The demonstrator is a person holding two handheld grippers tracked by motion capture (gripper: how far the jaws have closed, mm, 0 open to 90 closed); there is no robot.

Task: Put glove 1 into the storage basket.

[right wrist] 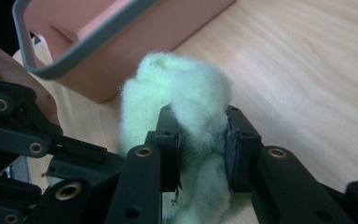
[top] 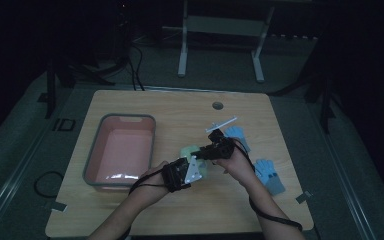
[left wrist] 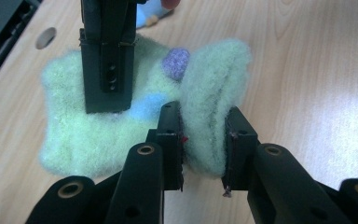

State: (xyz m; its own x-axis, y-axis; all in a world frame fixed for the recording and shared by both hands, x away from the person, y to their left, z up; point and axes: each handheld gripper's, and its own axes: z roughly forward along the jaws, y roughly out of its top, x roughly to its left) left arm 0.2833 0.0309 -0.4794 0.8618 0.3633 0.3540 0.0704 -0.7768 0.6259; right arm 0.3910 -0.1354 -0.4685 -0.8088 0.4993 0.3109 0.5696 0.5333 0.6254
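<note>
Fuzzy pale-green fabric, a fleecy glove (left wrist: 121,121) with a purple fingertip and a blue patch, is pinched by both grippers at once near the middle of the wooden table (top: 145,210), just right of the pink bin (top: 121,150). The left gripper (left wrist: 204,140) has its jaws clamped narrow on a thick fold of the glove's edge, and the right gripper (right wrist: 202,149) squeezes another bunched fold between its pads; in the left gripper view the right one's black jaw comes down onto the flat part of the fabric. Part of the glove lies on the tabletop there, so the lift looks only begun. Two blue gloves (top: 270,175) lie well apart to the right, untouched. To do this step well, I judge both hands should rise together at an even pace, keeping both grips firm so the soft pile does not creep out of the pads. Pulling the grippers apart too hard could stretch or drop it; gentle tension is enough. If the bin is the goal, clear its grey rim before letting go.
</note>
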